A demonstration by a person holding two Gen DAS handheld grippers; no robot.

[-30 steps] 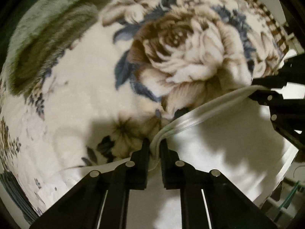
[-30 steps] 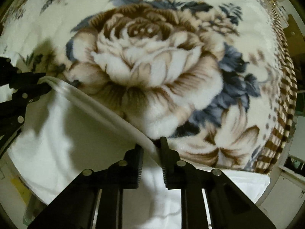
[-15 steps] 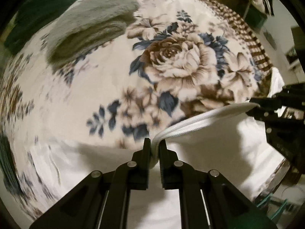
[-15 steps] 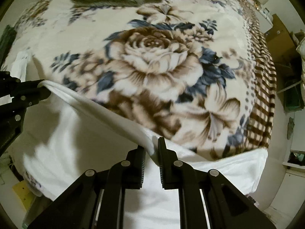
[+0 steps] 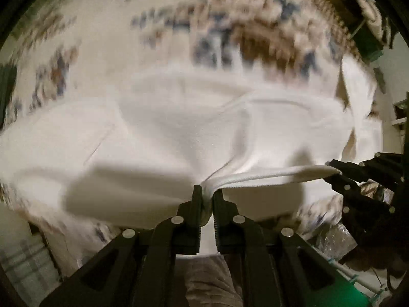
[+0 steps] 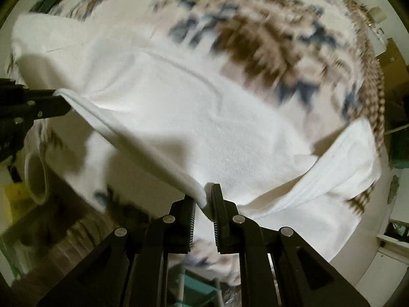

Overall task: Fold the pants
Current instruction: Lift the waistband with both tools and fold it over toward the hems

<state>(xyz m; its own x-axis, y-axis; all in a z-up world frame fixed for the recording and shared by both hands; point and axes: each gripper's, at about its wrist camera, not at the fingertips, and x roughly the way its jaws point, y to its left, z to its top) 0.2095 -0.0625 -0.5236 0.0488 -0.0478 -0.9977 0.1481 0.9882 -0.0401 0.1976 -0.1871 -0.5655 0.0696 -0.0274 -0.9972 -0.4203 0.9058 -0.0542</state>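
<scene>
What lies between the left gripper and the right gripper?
In both views, the ribbed hem of the white pants spans from the left gripper to the right gripper.

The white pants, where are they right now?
The pants lie spread on the floral blanket, their near edge stretched between the left gripper and the right gripper.

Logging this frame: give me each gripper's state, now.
Left gripper: closed on the white pants, at the banded edge.
Right gripper: closed on the same edge of the pants.
</scene>
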